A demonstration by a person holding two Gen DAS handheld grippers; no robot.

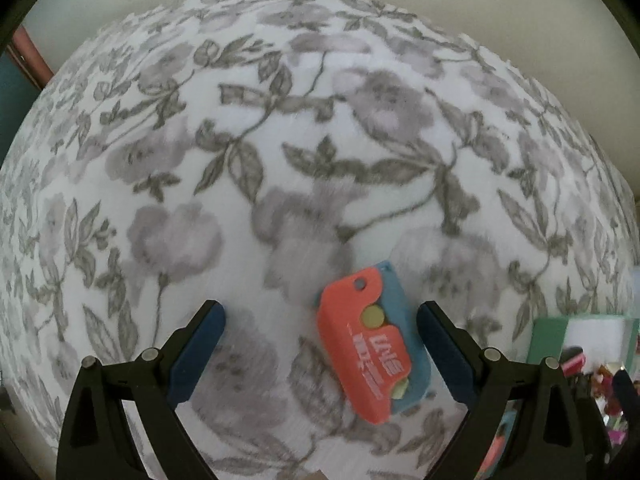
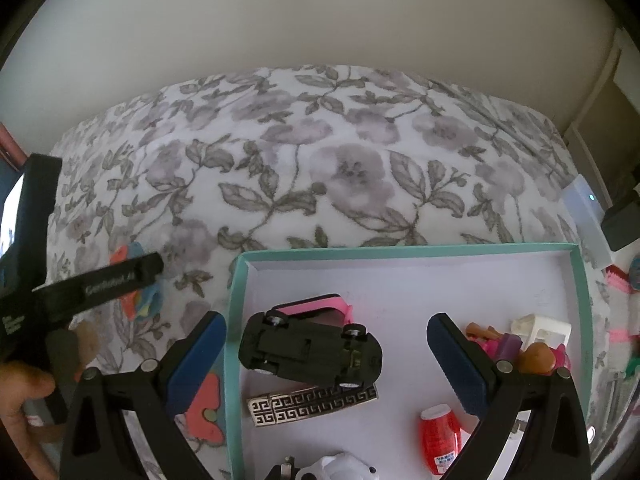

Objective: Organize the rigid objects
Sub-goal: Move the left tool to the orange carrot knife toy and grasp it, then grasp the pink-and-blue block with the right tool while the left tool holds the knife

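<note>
Left gripper (image 1: 320,344): your fingers stand spread wide and hold nothing; the orange and blue case (image 1: 374,344) lies on the cover between them, nearer the right finger, touching neither.
Orange and blue case: flat, tilted, a round yellow-green spot in its orange face; white raised letters read roughly "UNE", the smaller line below too blurred to read.
Floral bed cover (image 1: 280,140): white with grey flowers and leaves; it carries everything you see.
Right gripper (image 2: 326,352): your fingers are released and wide apart, hovering over the tray (image 2: 404,251), empty.
Tray: teal rim, white floor, resting on the floral cover.
Black toy car (image 2: 310,350): upside down in the tray, wheels up, leaning on a pink and black item (image 2: 320,306).
Patterned bar (image 2: 312,404): black and silver Greek-key design, just in front of the car.
Red container (image 2: 440,436): white cap, label print too small to read.
Small toys (image 2: 520,344): heaped in the tray's right side.
Writing: the other gripper's black arm (image 2: 100,282), seen at left, reads "GenRobot.AI".
</note>
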